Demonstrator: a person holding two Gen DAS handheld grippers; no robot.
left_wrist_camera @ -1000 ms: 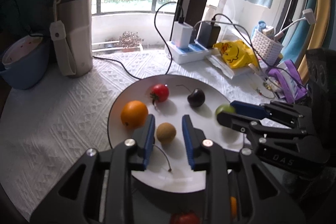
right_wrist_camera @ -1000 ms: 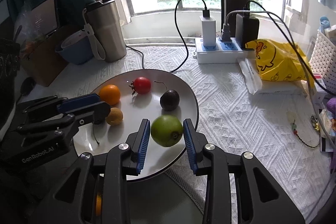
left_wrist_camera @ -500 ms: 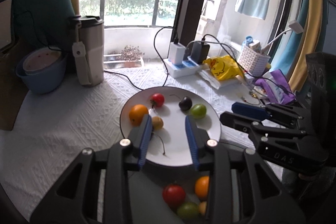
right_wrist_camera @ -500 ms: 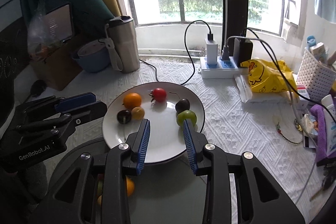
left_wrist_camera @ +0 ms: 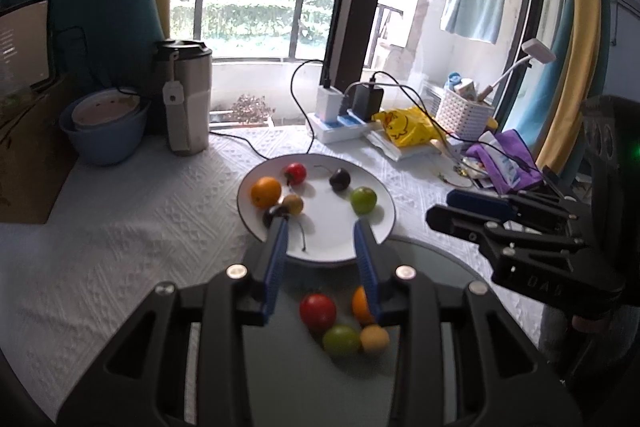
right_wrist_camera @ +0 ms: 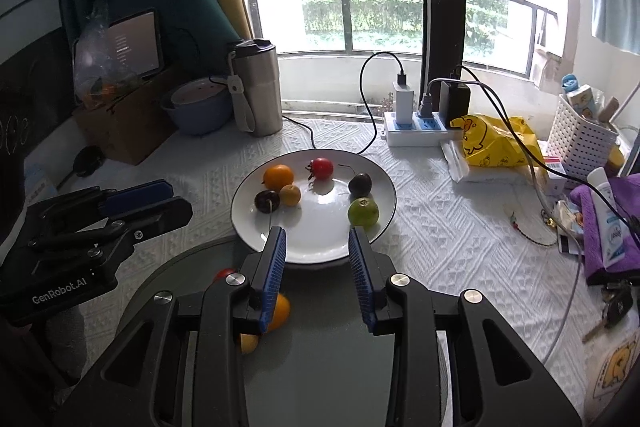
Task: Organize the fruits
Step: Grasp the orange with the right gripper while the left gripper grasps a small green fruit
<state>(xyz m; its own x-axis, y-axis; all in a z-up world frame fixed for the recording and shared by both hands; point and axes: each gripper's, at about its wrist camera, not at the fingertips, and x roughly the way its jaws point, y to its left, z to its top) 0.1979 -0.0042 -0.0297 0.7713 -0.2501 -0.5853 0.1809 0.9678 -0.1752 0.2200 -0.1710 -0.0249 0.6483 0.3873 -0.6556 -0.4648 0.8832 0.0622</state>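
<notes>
Fruits: six on round white ceramic plate [right_wrist_camera: 384, 187], none in either tool. Left tool [left_wrist_camera: 322, 227] open, empty, hanging above near rim of plate. Right tool [right_wrist_camera: 316, 233] likewise open and empty, above same rim.

Changes over last second:
- Small tan-brown round fruit [right_wrist_camera: 289, 195], earlier framed between left pads, now free on plate, touching dark purple round fruit [right_wrist_camera: 267, 201] and just beside round orange citrus [right_wrist_camera: 279, 177].
- Round green fruit [right_wrist_camera: 363, 211], earlier between right pads, now resting near right rim of plate, just beside dark plum-coloured stemmed fruit [right_wrist_camera: 360, 185].
- Both tools drawn back and up from plate; far more of white textured desk cloth [right_wrist_camera: 440, 227] in view than before.
- Small red tomato with green calyx [right_wrist_camera: 321, 168] unmoved at far side of plate.

Below tools, dark glossy round surface [left_wrist_camera: 420, 267] overlapping near rim; coloured blobs on it, red blob [left_wrist_camera: 318, 309] among them, judged reflections of plated fruit, not further pieces. Uncertain.

Judgement: both releases complete; fruit in two loose clusters, left and right. Task probably at or near end, since no loose fruit visible on desk. Risk: round fruit near right rim could roll if plate bumped.
</notes>
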